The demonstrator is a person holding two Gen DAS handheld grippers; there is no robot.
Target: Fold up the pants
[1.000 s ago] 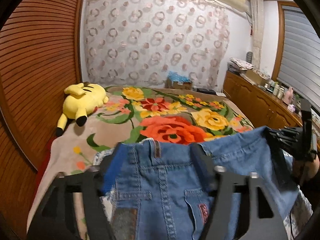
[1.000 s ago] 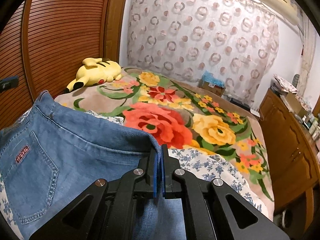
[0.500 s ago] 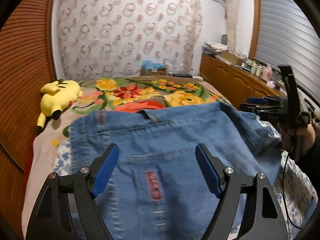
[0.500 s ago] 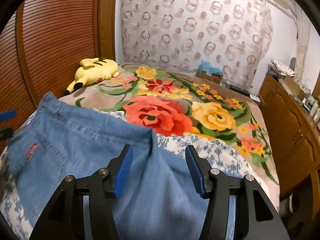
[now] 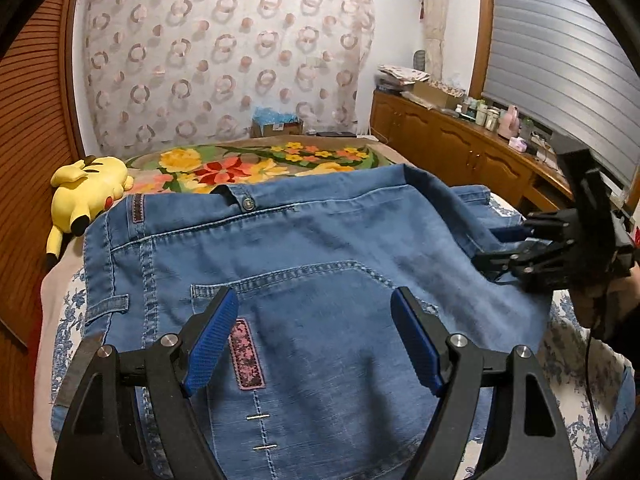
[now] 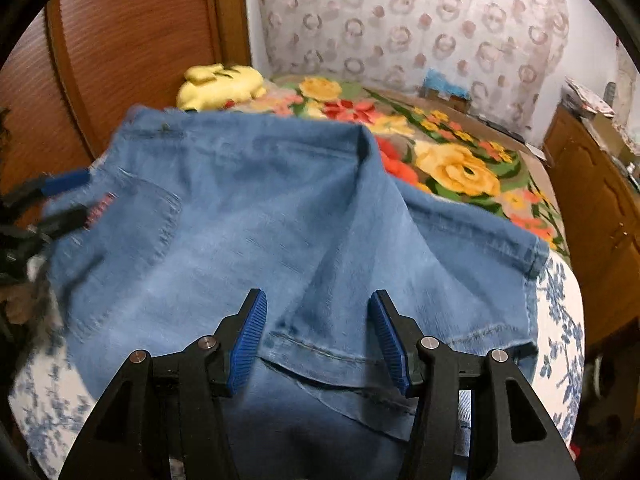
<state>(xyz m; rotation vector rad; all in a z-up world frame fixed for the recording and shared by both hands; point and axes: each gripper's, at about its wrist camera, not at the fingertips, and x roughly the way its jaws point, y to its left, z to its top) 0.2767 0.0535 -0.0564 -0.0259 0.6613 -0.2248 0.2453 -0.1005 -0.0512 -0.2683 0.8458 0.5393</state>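
Floral bed (image 5: 256, 160) under blue denim pants (image 5: 320, 264), spread flat, back pocket up. Yellow plush (image 5: 88, 192) beyond pants' waistband. Left claw (image 5: 316, 336) spread, empty; right claw (image 6: 316, 336) just been narrowing, gripping nothing.

I see the bed (image 5: 60, 300) covered at my end by a white sheet with blue flowers (image 6: 560, 320) and farther off by a floral blanket (image 6: 452, 160). The blue denim pants (image 5: 320, 260) lie spread across the sheet. A yellow plush toy (image 5: 86, 196) rests on the blanket's left edge.
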